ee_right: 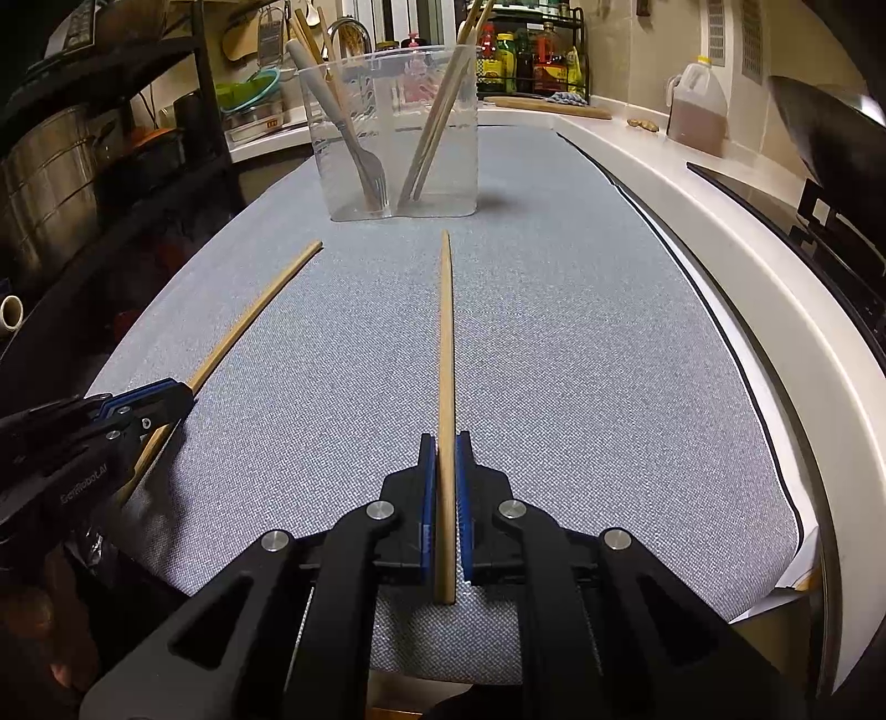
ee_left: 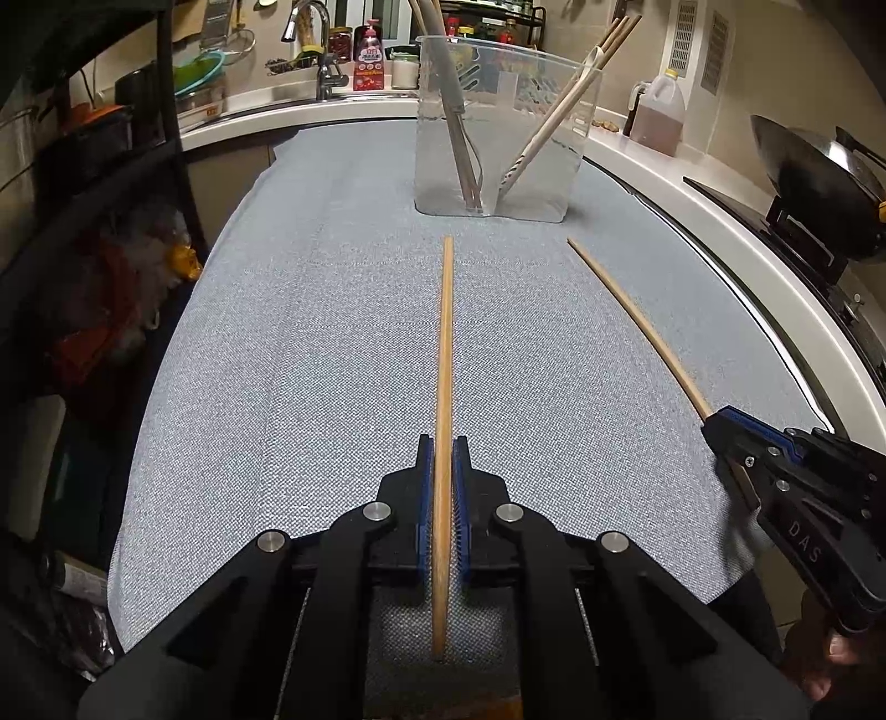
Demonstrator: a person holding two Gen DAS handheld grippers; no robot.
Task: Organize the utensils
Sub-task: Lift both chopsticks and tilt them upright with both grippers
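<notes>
Currently, step in hand: pickup of two chopsticks from the grey cloth (ee_left: 277, 332). Left gripper (ee_left: 443, 443) is clamped on the left chopstick (ee_left: 446, 332); right gripper (ee_right: 446, 440) is clamped on the right chopstick (ee_right: 446, 332), both sticks pointing to 12 o'clock toward the clear divided holder (ee_right: 396, 133). Next move, judged: lift both and drop them tip-down into the compartment already holding chopsticks, not the fork's.

A home kitchen: sink tap (ee_left: 310, 27), wok (ee_left: 814, 166), oil jug (ee_left: 662, 111), sauce bottles (ee_right: 526, 55) along the counter (ee_left: 664, 166).
</notes>
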